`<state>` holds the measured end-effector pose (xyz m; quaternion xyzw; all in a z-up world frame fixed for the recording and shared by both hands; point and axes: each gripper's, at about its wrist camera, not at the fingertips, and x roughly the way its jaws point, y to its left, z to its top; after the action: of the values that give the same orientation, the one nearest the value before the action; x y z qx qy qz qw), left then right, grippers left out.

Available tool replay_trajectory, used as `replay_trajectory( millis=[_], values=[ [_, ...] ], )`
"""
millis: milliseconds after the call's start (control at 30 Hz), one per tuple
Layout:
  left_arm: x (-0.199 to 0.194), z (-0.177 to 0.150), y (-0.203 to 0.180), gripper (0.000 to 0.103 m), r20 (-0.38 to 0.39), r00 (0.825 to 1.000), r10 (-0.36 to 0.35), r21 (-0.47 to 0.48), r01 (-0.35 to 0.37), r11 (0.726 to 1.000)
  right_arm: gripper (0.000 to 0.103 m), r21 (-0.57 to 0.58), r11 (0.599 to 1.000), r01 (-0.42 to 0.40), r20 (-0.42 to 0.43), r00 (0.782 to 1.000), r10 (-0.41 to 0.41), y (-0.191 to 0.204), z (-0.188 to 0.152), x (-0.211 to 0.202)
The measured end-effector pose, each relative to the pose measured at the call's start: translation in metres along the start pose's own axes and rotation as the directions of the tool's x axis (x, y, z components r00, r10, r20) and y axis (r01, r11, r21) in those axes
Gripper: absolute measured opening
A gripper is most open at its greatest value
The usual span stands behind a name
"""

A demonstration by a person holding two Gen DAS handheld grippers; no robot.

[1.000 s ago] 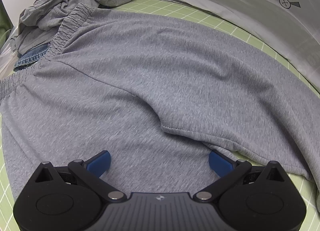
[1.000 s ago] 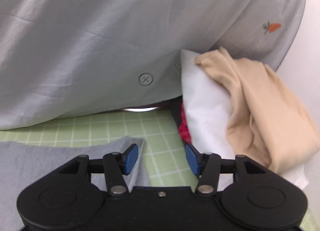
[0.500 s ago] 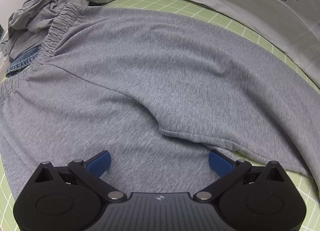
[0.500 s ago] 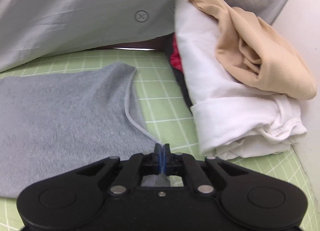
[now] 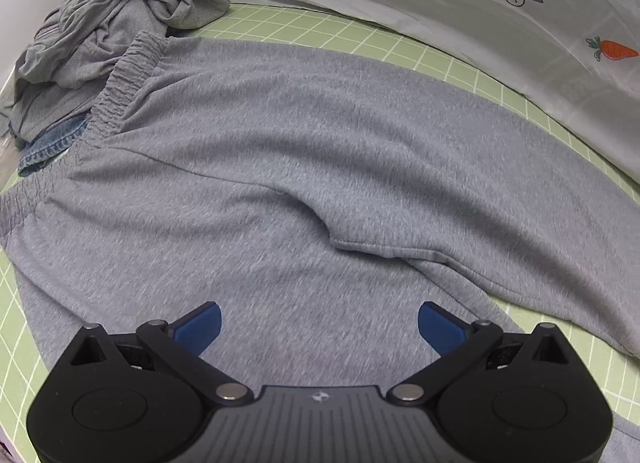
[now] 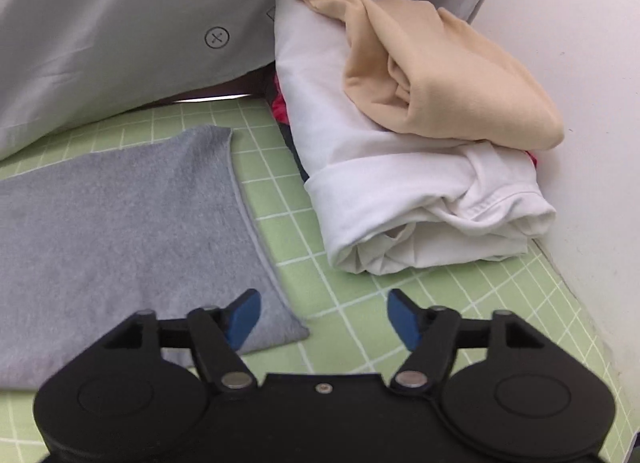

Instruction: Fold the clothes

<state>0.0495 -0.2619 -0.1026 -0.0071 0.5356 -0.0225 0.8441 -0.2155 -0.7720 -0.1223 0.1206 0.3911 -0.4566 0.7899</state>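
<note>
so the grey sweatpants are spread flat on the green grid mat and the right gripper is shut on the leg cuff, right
Not quite. The grey sweatpants do lie spread on the green grid mat, but the right gripper is open, holding nothing; the cuff corner lies flat by its left finger. The right wrist view shows it.

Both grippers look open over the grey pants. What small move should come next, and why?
Probably ease the right hand-held gripper left onto the leg hem of the grey pants and close. Its jaws stand open with the hem corner beside the left finger, and the pants lie flat and unfolded on the green mat. The left hand-held gripper is open too.
</note>
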Motion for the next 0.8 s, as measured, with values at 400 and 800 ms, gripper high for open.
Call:
replay_trajectory(
  millis=[400, 800],
  values=[
    [-0.057, -0.072, 0.054, 0.103, 0.061, 0.997, -0.057, -0.001, 0.057, 0.998, 0.103, -0.12, 0.937, -0.327, -0.123, 0.942, 0.313, 0.072, -0.128, -0.116],
    [-0.096, -0.134, 0.084, 0.103, 0.071, 0.995, -0.073, 0.039, 0.071, 0.997, 0.103, -0.152, 0.916, -0.371, -0.235, 0.914, 0.331, 0.063, -0.207, -0.157]
  ],
)
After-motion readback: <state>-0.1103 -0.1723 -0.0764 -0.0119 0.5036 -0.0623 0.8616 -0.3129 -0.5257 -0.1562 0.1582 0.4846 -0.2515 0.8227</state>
